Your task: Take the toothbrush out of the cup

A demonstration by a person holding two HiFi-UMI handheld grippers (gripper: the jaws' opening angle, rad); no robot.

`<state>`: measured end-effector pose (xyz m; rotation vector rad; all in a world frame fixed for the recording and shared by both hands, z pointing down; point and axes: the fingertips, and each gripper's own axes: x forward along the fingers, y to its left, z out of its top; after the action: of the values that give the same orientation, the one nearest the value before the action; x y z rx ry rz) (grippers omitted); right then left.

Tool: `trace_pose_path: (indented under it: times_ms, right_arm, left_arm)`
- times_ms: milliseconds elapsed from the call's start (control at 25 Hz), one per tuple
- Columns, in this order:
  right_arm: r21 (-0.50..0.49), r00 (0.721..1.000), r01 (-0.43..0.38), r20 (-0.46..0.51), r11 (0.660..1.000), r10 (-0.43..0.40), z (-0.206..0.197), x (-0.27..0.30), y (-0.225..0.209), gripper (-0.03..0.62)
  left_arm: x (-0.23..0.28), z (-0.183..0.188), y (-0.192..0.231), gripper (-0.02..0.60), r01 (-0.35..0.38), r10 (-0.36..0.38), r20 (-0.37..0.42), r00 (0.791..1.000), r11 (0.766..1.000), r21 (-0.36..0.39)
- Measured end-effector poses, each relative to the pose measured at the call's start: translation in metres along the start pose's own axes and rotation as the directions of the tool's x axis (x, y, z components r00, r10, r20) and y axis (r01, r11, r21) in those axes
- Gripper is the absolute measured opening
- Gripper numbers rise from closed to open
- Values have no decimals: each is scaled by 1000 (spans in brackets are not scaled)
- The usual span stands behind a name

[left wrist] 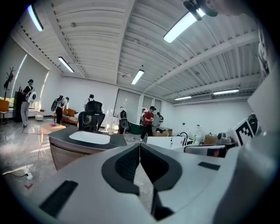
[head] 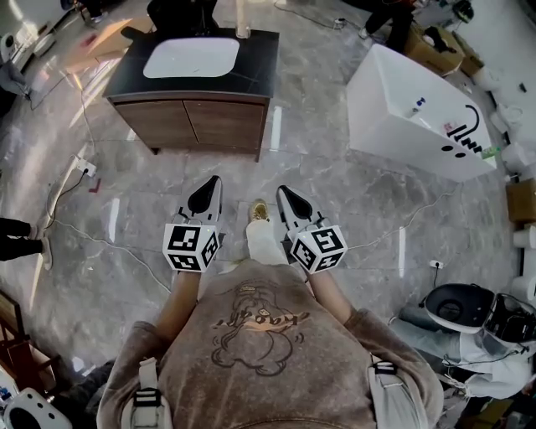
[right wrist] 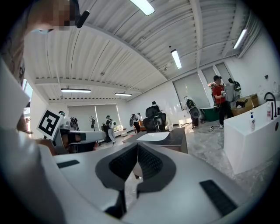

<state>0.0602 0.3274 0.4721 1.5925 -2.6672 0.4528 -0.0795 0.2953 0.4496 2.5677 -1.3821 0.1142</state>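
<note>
**Head view.** The person stands on a marble floor facing a vanity (head: 260, 63) with a white basin (head: 191, 57).
- The left gripper (head: 209, 191) and right gripper (head: 287, 199) are held side by side at waist height, both aimed at the vanity and well apart from it.
- A clear cup-like thing (head: 243, 25) stands at the far edge of the top, to the right of the basin. It is too small to make out a toothbrush.
- It lies straight ahead, about on the line between the two grippers, so neither is clearly nearer.

**Left gripper view.** The left gripper (left wrist: 140, 147) has its jaws clenched with nothing between them. The vanity (left wrist: 65, 151) lies ahead and to the left. A pale clear shape (left wrist: 110, 127) behind the basin (left wrist: 89, 137) is probably the cup.

**Right gripper view.** The right gripper (right wrist: 138, 146) is also pressed together and empty. The vanity (right wrist: 175, 141) lies just beyond the tips, and the cup is not discernible.

**Judgement.** A brush in the cup would stand upright, so the reach would have to go forward and then down from above.
</note>
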Motion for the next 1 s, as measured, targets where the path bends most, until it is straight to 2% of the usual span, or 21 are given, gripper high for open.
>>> trace_pose_path:
  times_ms: [520, 1000]
  right_arm:
    - [18, 1000, 0, -6, 1000, 1, 6, 60, -34, 18]
    - [17, 1000, -8, 3, 1000, 8, 53, 142, -103, 18]
  left_arm:
    - [58, 6, 36, 18, 0, 0, -12, 1000, 1000, 8]
    - [158, 46, 72, 18, -15, 15, 1, 1000, 1000, 7]
